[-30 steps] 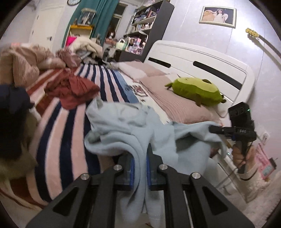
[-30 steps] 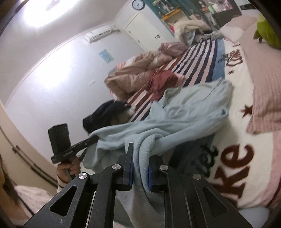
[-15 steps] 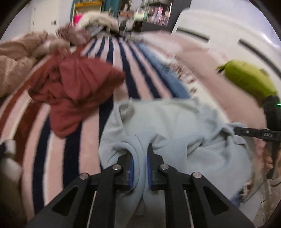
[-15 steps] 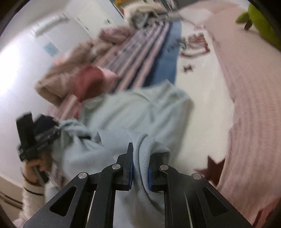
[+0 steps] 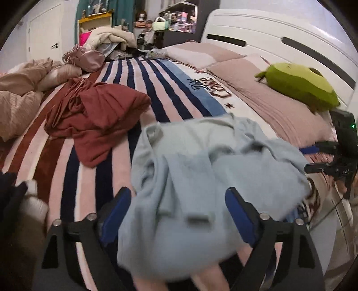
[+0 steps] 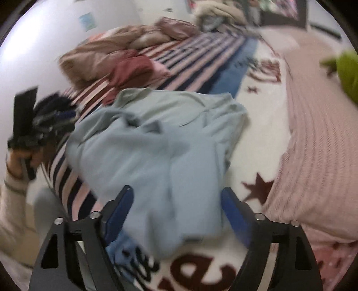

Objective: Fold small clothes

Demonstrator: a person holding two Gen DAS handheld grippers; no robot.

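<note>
Both the left tongs (image 5: 177,208) and right tongs (image 6: 176,206) have just sprung wide, released, the light-blue garment (image 5: 201,174) lying loose between their jaws on the bed (image 5: 170,94).

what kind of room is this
Most likely a lived-in bedroom. A bed with a white headboard and pink pillows fills the view, a striped blanket covers it, and a green plush toy lies by the headboard. Cluttered shelves stand behind.

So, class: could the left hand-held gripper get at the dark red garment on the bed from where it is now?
Probably yes. The left hand-held gripper is open, its jaws just opened off the light blue top. The red garment lies uncovered up and to the left in its view, with only bare striped blanket between.
</note>
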